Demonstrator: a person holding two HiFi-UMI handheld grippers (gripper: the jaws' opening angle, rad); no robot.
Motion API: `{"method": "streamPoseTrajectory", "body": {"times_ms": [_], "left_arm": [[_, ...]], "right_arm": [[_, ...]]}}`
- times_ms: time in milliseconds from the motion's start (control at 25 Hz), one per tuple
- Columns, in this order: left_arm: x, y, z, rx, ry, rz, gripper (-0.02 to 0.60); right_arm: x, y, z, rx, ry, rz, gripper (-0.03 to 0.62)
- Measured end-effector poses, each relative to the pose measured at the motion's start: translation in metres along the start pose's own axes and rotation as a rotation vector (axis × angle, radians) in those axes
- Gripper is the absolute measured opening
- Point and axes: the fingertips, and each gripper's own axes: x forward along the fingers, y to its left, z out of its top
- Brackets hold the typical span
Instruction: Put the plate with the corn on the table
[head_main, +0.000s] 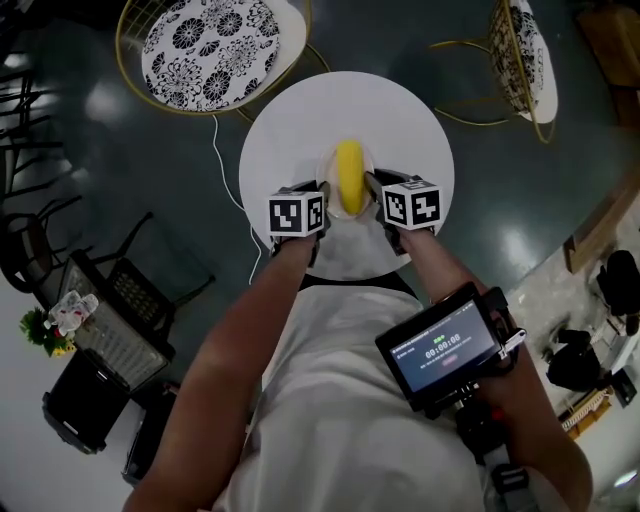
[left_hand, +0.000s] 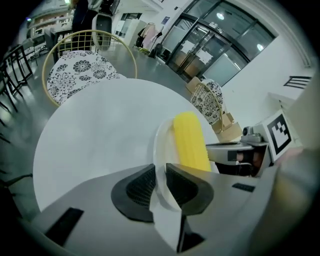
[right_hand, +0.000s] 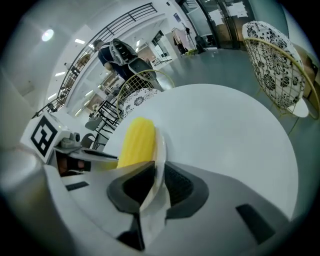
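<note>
The jaws of the left gripper are drawn narrow and pinch the left rim of a white plate, the ribbed pads pressed against both faces of the rim; the jaws of the right gripper grip the right rim of the same plate in the same way. A yellow cob of corn lies on the plate between the two grippers, its length running from near to far, and it fills most of the plate's middle. Each gripper view shows the other gripper's marker cube just across the corn. From the head view the plate sits over the near half of a round white tabletop, a little right of centre; whether it rests on the surface or hangs just above it cannot be told. The person's forearms reach in from the near side, and a small screen is strapped to the right one. Beyond the tabletop stand two gold wire chairs with black-and-white patterned seats, one at far left and one at far right, on a dark glossy floor
</note>
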Motion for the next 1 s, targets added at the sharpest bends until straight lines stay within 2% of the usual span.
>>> {"method": "streamPoseTrajectory", "body": {"times_ms": [240,480,1000], "left_arm": [[0.003,0.000,0.000,0.017,-0.004,0.032,0.057],[-0.003,0.004,0.005,0.022,-0.048,0.034,0.083],[-0.028,0.014,-0.002,0.029,-0.147,0.073,0.086]], "right_arm": [[0.001,-0.002,-0.001,-0.061,0.007,-0.030,0.051],[-0.002,-0.002,0.002,-0.005,-0.039,-0.013,0.051],[-0.027,-0.010,0.010,-0.001,-0.147,-0.055,0.049]]}}
